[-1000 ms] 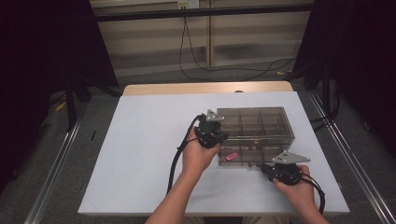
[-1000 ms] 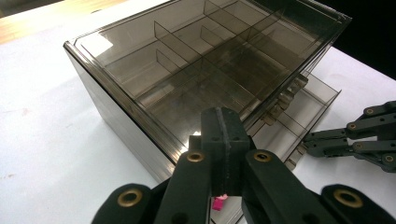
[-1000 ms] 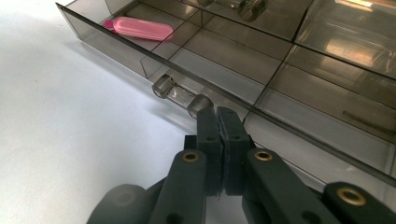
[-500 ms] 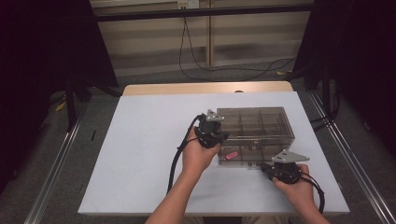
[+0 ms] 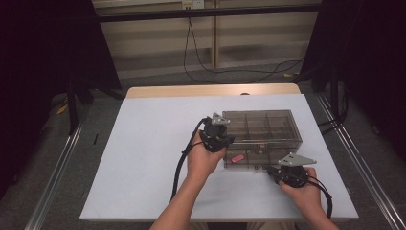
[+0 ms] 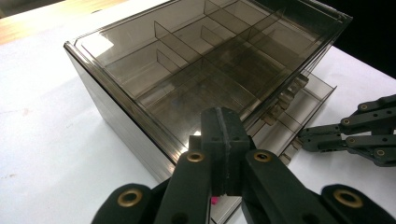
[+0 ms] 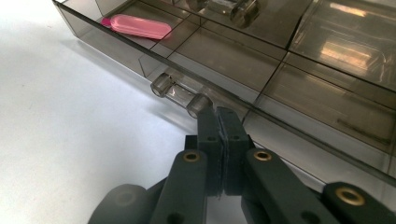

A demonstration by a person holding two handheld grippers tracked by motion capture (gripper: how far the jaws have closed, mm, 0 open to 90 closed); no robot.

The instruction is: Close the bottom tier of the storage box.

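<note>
A smoky, translucent plastic organiser box point(image 5: 261, 127) with gridded compartments stands flat on the white table, right of centre. Its bottom drawer point(image 7: 261, 70) is pulled out toward the person — open, with a clear cylindrical handle point(image 7: 180, 94) on its front wall. In the drawer's left-hand compartment lies a small pink oblong capsule-like piece point(image 7: 138, 25), flat on its side.

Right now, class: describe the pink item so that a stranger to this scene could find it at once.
Start at the smoky clear organiser box on the white table. Its bottom drawer is pulled out toward the person. The pink capsule-shaped piece lies in an end compartment, the one brightly coloured thing among grey-tinted dividers.
</note>
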